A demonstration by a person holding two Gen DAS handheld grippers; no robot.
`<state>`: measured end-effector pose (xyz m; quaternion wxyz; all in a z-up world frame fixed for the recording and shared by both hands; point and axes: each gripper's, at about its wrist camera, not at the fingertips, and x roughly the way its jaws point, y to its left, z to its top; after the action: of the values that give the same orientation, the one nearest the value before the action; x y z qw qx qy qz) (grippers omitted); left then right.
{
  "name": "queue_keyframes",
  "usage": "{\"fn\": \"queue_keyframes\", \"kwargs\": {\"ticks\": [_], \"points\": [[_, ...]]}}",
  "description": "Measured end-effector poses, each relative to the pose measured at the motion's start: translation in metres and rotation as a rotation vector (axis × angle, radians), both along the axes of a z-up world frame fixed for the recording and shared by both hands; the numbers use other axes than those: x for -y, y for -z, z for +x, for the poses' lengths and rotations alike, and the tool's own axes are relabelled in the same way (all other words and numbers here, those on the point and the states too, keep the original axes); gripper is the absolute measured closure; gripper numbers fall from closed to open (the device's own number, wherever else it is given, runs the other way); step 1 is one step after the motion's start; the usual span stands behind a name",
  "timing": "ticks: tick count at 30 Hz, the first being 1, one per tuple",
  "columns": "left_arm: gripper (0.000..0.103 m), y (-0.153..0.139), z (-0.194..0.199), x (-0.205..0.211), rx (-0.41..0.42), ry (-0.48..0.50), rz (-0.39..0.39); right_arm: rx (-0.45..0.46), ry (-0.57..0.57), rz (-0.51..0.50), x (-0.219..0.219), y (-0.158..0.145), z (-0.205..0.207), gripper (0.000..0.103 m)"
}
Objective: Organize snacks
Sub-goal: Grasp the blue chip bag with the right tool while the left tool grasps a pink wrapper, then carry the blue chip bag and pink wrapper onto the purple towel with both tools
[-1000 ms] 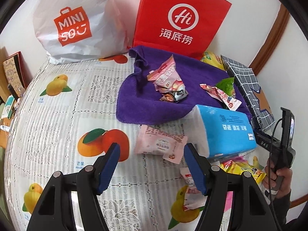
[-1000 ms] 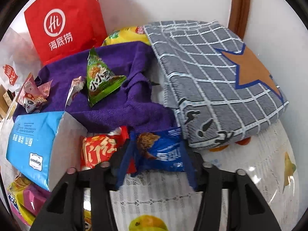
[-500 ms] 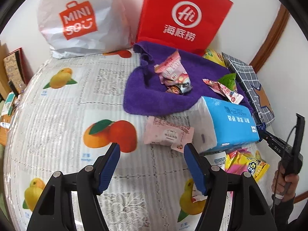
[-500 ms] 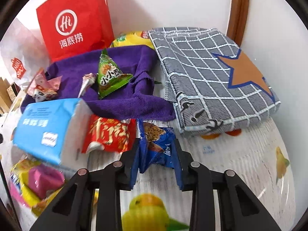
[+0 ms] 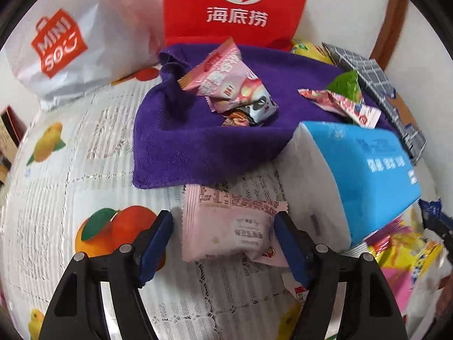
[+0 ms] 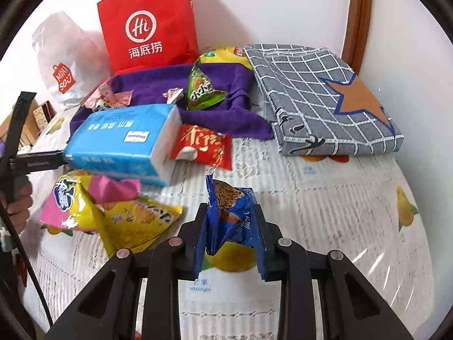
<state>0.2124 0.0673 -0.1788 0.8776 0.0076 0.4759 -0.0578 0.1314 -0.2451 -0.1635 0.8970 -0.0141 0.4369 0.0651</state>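
A pale pink snack packet (image 5: 226,226) lies on the fruit-print tablecloth (image 5: 93,147), just in front of a purple towel (image 5: 181,147). My left gripper (image 5: 223,221) straddles it with jaws opening; the pads do not squeeze it. My right gripper (image 6: 230,212) is shut on a blue cookie packet (image 6: 229,201), held crumpled above the cloth. On the towel lie pink panda packets (image 5: 226,82) and a green triangular packet (image 6: 202,90). A red packet (image 6: 202,147) sits at the towel's front edge.
A blue tissue pack (image 6: 121,138) lies between the grippers, with yellow and pink snack bags (image 6: 93,212) in front of it. A red paper bag (image 5: 235,8) and a white shopping bag (image 5: 62,51) stand by the wall. At right lies a folded grey checked cloth (image 6: 320,96).
The left gripper came forward and down until the pink packet lay between its fingers. The right gripper closed on the blue packet and drew it back from the grey cloth.
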Motion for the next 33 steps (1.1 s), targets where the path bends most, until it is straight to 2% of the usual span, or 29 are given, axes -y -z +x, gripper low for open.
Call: {"fn": "queue_keyframes", "kwargs": {"ticks": [4,6,8,11,15,22,25,33], "points": [[0.022,0.005,-0.003,0.011,0.043,0.019,0.068,-0.017,-0.025,0.014,-0.007,0.007,0.003,0.074],[0.031,0.003,-0.004,0.009,0.042,0.021,0.053,-0.02,-0.028,0.014,-0.011,0.01,0.005,0.074],[0.061,-0.001,-0.005,0.006,0.051,0.021,0.041,-0.02,-0.029,0.017,-0.014,0.011,0.006,0.074],[0.072,-0.007,-0.009,-0.001,0.051,0.018,-0.003,-0.015,-0.022,0.015,-0.016,0.01,0.005,0.074],[0.073,-0.018,-0.026,-0.004,0.075,0.019,-0.024,0.003,-0.009,0.009,-0.016,0.001,-0.001,0.074],[0.087,-0.04,-0.061,-0.002,0.097,0.031,-0.053,0.055,0.008,0.014,-0.018,-0.022,-0.027,0.074],[0.09,-0.048,-0.075,0.0,0.105,0.029,-0.069,0.08,0.007,0.016,-0.019,-0.033,-0.039,0.074],[0.09,-0.055,-0.12,0.004,0.117,0.022,-0.089,0.122,0.0,0.011,-0.016,-0.048,-0.072,0.074]]}}
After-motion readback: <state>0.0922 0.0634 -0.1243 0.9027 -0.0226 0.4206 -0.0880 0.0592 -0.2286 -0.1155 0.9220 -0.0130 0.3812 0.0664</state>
